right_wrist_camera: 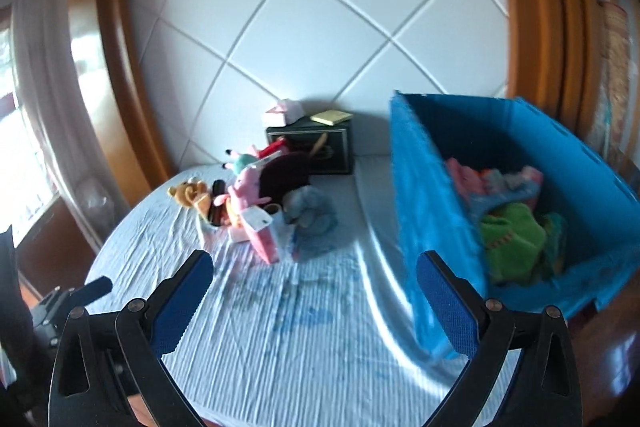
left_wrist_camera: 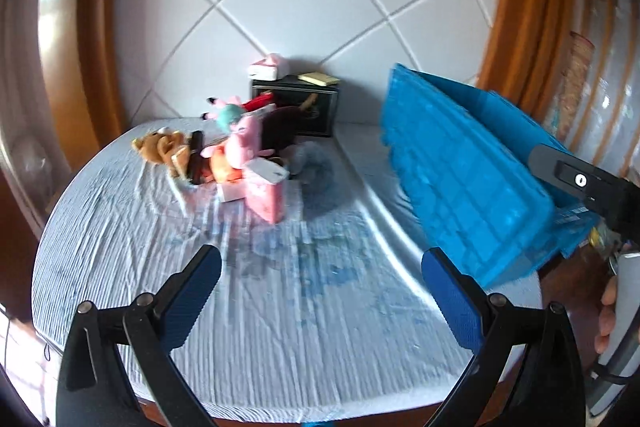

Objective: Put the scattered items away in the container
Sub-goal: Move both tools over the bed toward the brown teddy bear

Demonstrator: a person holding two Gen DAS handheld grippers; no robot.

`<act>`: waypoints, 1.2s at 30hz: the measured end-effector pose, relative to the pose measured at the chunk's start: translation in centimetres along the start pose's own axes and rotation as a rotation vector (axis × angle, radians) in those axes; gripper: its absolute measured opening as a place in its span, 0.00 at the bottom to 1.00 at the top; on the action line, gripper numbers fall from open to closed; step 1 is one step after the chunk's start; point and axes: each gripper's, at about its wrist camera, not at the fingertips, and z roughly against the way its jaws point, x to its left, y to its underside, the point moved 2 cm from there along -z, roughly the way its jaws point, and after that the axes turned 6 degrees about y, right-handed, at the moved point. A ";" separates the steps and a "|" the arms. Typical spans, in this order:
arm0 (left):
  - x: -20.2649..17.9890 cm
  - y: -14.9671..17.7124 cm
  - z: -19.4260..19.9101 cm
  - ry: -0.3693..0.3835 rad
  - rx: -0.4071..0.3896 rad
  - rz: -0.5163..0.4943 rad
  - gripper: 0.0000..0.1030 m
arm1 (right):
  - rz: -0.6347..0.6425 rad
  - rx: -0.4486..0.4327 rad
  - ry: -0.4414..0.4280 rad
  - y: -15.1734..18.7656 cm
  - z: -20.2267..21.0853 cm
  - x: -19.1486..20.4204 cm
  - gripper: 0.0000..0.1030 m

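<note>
A pile of toys lies on the bed: a brown plush bear [left_wrist_camera: 160,147] [right_wrist_camera: 188,194], a pink plush [left_wrist_camera: 244,139] [right_wrist_camera: 244,187], a pink box [left_wrist_camera: 266,193] [right_wrist_camera: 262,237] and a grey-blue plush [left_wrist_camera: 314,167] [right_wrist_camera: 312,213]. A blue plastic crate [left_wrist_camera: 468,171] [right_wrist_camera: 424,227] stands at the right edge of the bed, with a green plush [right_wrist_camera: 512,239] and other soft items inside. My left gripper [left_wrist_camera: 322,267] is open over the bare sheet, well short of the pile. My right gripper [right_wrist_camera: 314,277] is open too, nothing between its fingers, beside the crate's left wall.
A striped pale-blue sheet [left_wrist_camera: 280,307] [right_wrist_camera: 288,327] covers the bed. A black box [left_wrist_camera: 304,107] [right_wrist_camera: 320,147] with a tissue pack and yellow notes on top stands against the white quilted headboard. The other gripper's black body [left_wrist_camera: 592,183] shows at right, a hand below it.
</note>
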 end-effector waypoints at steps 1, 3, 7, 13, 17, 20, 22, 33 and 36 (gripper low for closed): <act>0.9 -0.2 -0.5 -0.015 0.003 0.011 0.99 | 0.011 0.005 -0.008 -0.1 -1.0 0.6 1.00; 3.1 -0.8 -1.8 -0.049 0.018 0.036 0.99 | 0.024 0.023 -0.029 -0.4 -3.3 1.7 1.00; 7.3 -2.4 -4.5 -0.159 0.041 0.037 0.99 | 0.016 0.087 -0.089 -1.1 -9.1 3.1 1.00; 15.1 -3.7 -7.5 -0.320 0.087 0.132 0.99 | 0.011 0.146 -0.146 -2.1 -16.8 5.1 1.00; 19.5 -4.4 -8.1 -0.350 0.091 0.196 0.99 | 0.026 0.208 -0.185 -2.5 -20.7 8.0 1.00; 22.7 -5.4 -8.5 -0.373 0.087 0.207 0.99 | 0.047 0.219 -0.177 -2.9 -22.7 10.8 1.00; 25.0 -6.2 -9.1 -0.387 0.091 0.198 0.99 | 0.052 0.237 -0.197 -3.0 -24.0 13.0 1.00; 41.0 -13.3 -16.7 -0.238 0.103 -0.005 0.99 | -0.013 0.302 -0.118 -3.8 -33.3 28.9 1.00; 45.7 -15.3 -20.7 -0.229 0.159 -0.055 0.99 | -0.057 0.333 -0.075 -4.7 -37.3 32.8 1.00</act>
